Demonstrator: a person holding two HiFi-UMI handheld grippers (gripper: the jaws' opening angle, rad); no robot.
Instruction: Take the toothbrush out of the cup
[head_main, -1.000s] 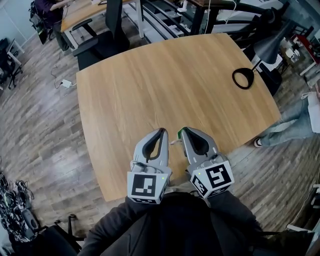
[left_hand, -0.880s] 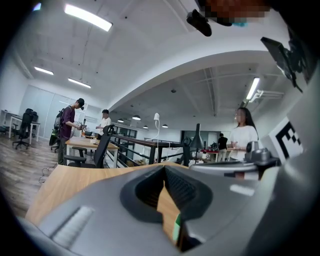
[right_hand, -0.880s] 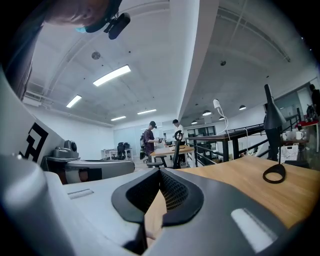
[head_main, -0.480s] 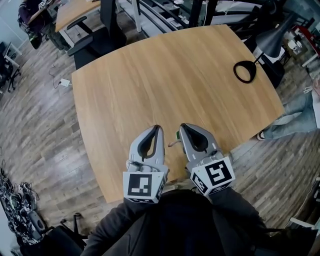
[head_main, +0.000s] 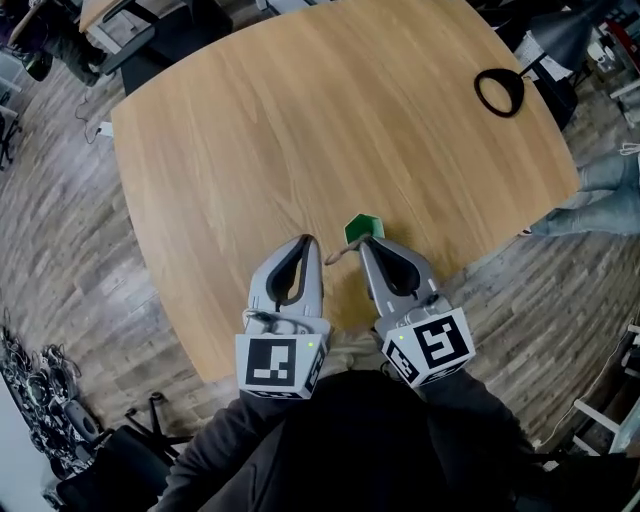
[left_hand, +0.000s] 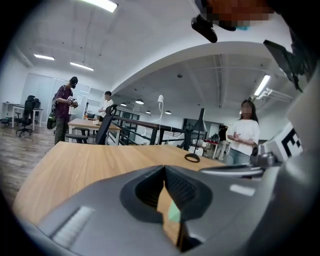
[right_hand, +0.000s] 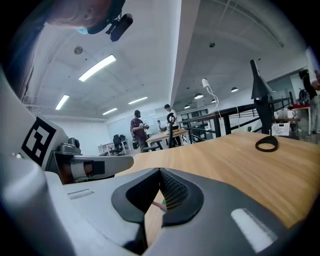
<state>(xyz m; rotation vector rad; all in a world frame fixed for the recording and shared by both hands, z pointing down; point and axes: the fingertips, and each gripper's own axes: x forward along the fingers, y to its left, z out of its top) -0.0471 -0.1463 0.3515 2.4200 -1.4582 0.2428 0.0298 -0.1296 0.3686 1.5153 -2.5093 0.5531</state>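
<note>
Looks like the approach step: the left hand-held gripper (head_main: 308, 240) and right hand-held gripper (head_main: 367, 243) sit closed and empty beside the green cup (head_main: 362, 228) near the surface (head_main: 300, 120) edge. The toothbrush (head_main: 336, 256) pokes from it; next, one should open and pinch it.

the right gripper (right_hand: 160, 171), jaws met at the tips, hangs over the wooden table (right_hand: 225, 160). a black ring (right_hand: 266, 144) lies on the table's far right; the left gripper (right_hand: 100, 165) hangs at its left.
</note>
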